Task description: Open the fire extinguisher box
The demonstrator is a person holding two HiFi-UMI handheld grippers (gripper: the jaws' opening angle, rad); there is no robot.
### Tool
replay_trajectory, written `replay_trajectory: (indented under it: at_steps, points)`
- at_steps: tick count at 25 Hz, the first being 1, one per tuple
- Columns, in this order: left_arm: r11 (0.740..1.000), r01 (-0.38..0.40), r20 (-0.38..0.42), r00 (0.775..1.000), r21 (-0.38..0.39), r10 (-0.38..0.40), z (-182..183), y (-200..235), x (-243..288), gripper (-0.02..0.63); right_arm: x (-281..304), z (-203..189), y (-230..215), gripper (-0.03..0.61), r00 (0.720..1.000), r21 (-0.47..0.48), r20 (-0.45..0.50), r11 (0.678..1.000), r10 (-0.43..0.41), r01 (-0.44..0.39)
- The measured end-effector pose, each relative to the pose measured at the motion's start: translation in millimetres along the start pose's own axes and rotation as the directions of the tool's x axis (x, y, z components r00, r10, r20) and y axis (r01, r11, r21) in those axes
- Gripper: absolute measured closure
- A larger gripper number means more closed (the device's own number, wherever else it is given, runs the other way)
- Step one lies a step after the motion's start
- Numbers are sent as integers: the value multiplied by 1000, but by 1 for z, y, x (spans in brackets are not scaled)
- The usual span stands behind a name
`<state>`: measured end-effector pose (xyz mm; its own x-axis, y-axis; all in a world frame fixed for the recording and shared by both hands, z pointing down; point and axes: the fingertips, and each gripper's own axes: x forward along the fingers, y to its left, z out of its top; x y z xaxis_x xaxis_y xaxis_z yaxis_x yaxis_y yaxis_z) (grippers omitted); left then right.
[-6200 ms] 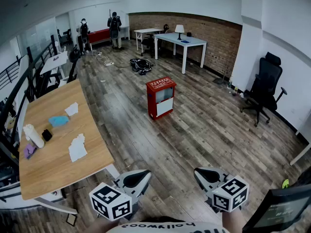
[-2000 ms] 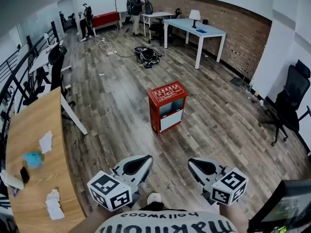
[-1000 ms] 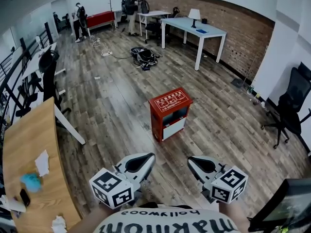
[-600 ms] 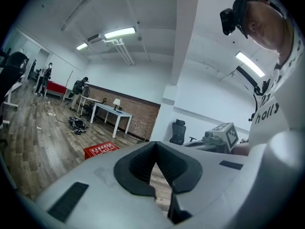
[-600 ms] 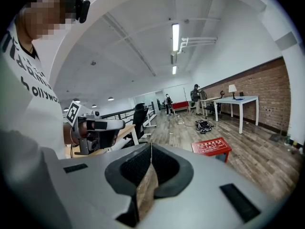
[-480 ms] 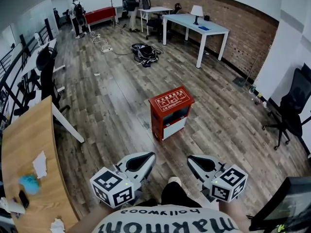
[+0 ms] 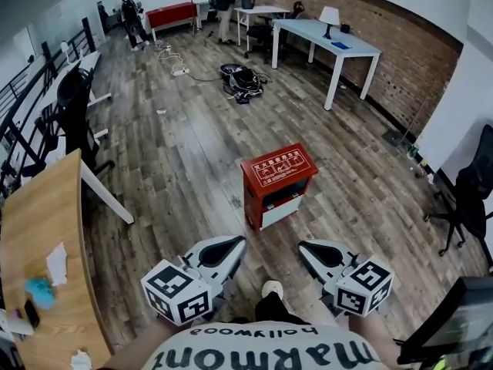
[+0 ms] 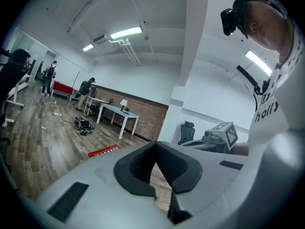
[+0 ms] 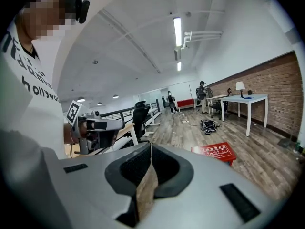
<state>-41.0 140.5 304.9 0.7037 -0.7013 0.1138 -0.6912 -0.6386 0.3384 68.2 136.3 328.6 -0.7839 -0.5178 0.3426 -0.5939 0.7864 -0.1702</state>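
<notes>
The fire extinguisher box (image 7: 279, 183) is a red cabinet with a white lower front panel. It stands shut on the wooden floor, a short way ahead of both grippers. My left gripper (image 7: 239, 240) is shut and empty, held low and pointing at the box from the near left. My right gripper (image 7: 302, 246) is likewise shut and empty, at the near right. The box's red top (image 8: 104, 151) peeks over the shut left gripper (image 8: 155, 145) in the left gripper view. In the right gripper view the box (image 9: 215, 151) lies beyond and right of the shut right gripper (image 9: 150, 147).
A wooden table (image 7: 38, 245) runs along the left. A white desk (image 7: 331, 41) stands by the brick wall, with a pile of bags and cables (image 7: 245, 79) on the floor nearby. A black office chair (image 7: 471, 199) is at the right. People (image 7: 127, 10) stand far back.
The box has drawn closer in the head view as both grippers travelled forward towards it. Both pairs of jaws stayed shut.
</notes>
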Motion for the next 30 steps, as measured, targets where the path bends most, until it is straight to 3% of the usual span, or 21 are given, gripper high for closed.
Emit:
replay_trajectory:
  at_steps: [13,30]
  points:
    - [999,-39,-9,999,-11,39,25,38,80,609,27,25,-87,568,999,0,-31,999,37,-37]
    - [988,-141,3,990,-61,141,34,94,139,609,76,40,-166,568,991,-22,-71,993,117,-119]
